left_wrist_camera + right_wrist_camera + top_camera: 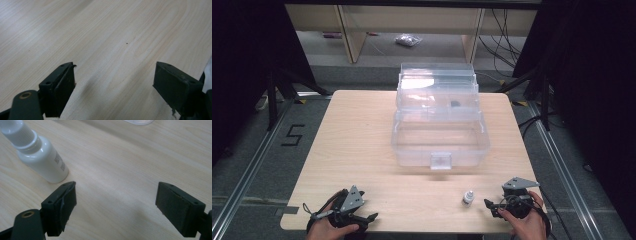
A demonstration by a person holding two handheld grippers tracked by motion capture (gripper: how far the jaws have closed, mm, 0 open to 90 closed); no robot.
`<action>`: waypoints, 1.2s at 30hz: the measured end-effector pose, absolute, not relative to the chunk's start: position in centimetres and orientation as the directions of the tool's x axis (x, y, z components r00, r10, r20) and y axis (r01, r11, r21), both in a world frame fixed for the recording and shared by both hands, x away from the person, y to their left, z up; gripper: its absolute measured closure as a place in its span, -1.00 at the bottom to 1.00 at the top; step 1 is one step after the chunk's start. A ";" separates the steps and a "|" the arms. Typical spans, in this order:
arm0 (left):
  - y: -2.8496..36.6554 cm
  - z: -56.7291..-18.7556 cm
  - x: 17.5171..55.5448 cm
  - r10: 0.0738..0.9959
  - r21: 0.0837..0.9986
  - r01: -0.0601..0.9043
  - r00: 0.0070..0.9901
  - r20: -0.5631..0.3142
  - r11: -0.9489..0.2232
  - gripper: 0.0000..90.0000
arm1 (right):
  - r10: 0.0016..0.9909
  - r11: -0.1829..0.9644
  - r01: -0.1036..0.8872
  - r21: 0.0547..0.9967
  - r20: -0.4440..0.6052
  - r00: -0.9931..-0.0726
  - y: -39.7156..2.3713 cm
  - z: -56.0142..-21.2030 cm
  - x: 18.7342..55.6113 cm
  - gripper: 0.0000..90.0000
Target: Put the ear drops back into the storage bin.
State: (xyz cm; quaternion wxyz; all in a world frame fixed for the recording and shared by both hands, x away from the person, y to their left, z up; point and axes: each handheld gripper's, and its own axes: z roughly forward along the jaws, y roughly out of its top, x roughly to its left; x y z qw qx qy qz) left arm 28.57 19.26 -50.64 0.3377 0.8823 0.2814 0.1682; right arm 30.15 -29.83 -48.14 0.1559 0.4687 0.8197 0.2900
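surface: wooden table (352, 150) | on it: clear box (439, 142), small white bottle (468, 198)

Landmark: the storage box (439, 135), lid raised, on the table (357, 135) toward its far middle. A small bottle (468, 198) stands upright on the table in front of the box, slightly right of its latch (441, 160) and well apart from it. Right gripper (493, 206) sits front-right of the box, just right of the bottle (jaws spread, nothing between them). Left gripper (368, 218) rests front-left of the box at the near table edge, jaws likewise apart. Behind the box, on the floor, a small bag (408, 40).
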 end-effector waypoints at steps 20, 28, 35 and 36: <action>19.2 -50.7 28.6 0.607 0.684 0.382 0.787 0.112 -0.622 -0.62 | 0.828 0.432 0.671 0.603 0.030 -0.560 -29.3 -47.5 30.1 -0.60; 19.1 -50.7 28.6 0.604 0.684 0.383 0.790 0.105 -0.621 -0.62 | 0.819 0.451 0.659 0.602 0.015 -0.574 -28.7 -47.1 29.9 -0.57; 19.2 -50.7 28.6 0.605 0.685 0.384 0.790 0.104 -0.619 -0.62 | 0.789 0.502 0.665 0.553 0.022 -0.614 -27.8 -46.2 29.4 -0.51; 19.2 -50.7 28.6 0.605 0.685 0.384 0.790 0.104 -0.619 -0.62 | 0.785 0.513 0.662 0.547 0.015 -0.620 -27.6 -46.1 29.4 -0.51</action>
